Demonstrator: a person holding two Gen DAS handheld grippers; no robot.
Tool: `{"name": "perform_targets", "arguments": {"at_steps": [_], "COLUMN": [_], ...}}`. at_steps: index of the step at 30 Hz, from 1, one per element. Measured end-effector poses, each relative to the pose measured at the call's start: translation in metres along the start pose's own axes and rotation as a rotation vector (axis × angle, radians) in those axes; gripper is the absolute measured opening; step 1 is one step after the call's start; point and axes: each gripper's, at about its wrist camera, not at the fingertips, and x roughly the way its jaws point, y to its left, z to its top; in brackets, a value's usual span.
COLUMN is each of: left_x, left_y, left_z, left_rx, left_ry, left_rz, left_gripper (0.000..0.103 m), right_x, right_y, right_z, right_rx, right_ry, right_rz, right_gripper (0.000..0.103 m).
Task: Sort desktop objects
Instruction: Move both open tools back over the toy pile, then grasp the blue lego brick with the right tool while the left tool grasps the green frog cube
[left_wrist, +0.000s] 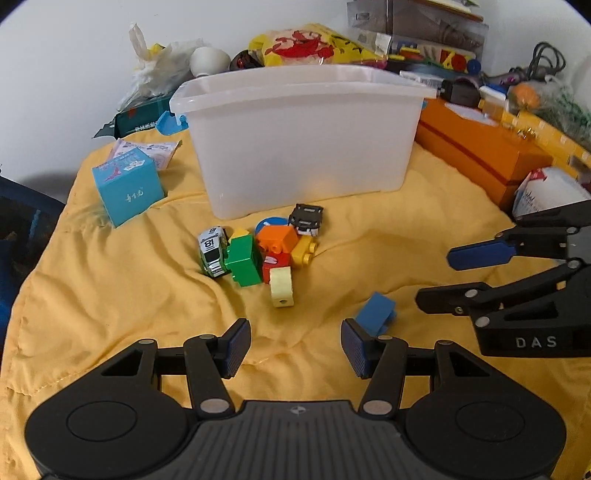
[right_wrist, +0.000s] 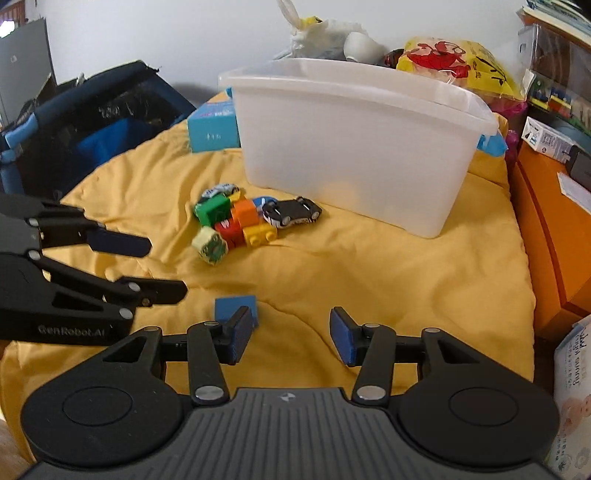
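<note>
Both grippers hang over the yellow cloth (left_wrist: 110, 295), and both have their fingers released with nothing between them. The blue block (left_wrist: 375, 312) lies alone on the cloth, apart from the toy pile (left_wrist: 258, 254) that sits just in front of the white bin (left_wrist: 303, 140).

From the left gripper (left_wrist: 295, 345) the block sits just past the right fingertip, off to the right of the gap. From the right gripper (right_wrist: 286, 334) it lies at the left fingertip, partly hidden behind that finger (right_wrist: 240, 336), so again outside the gap.

The block is near both, and I cannot say which is nearer. Its long axis seems to run roughly across the right gripper's line of reach. Either gripper would need to shift sideways to bring the block between its fingers. The bin looks empty, so sorting seems barely begun.
</note>
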Motion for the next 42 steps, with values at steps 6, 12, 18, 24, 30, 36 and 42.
{"name": "perform_targets", "arguments": {"at_steps": [6,12,18,24,30,36,42], "left_x": [0.001,-0.003,-0.01,0.005,0.033,0.055,0.026], "left_y": [0.0,0.007,0.016,0.011,0.002,0.018,0.016], "left_z": [-0.002,-0.002,0.007,0.023,0.034,0.034,0.028], "left_rx": [0.024,0.007,-0.012,0.008,0.054,-0.061,-0.062], "left_ry": [0.025,0.012,-0.053,-0.056,-0.019,0.054,0.058], "left_rz": [0.001,0.037,0.016,-0.027,-0.04,-0.124,-0.222], "left_gripper": [0.058,0.057,0.058,0.057,0.057,0.017,0.017], "right_x": [-0.003,0.01,0.019,0.031,0.022,0.01,0.006], "right_y": [0.009,0.03,0.031,0.027,0.022,0.013,0.006], "right_z": [-0.011,0.0,-0.002,-0.004,-0.011,-0.021,-0.027], "right_rx": [-0.037,-0.09,-0.072,-0.017,-0.023,-0.012,0.005], "right_ry": [0.007,0.008,0.024,0.036,0.021,0.031,0.045], "right_rz": [0.002,0.058,0.06,0.102,0.051,0.0,-0.027], "right_gripper": [0.05,0.042,0.043,0.046,0.034,0.034,0.034]}}
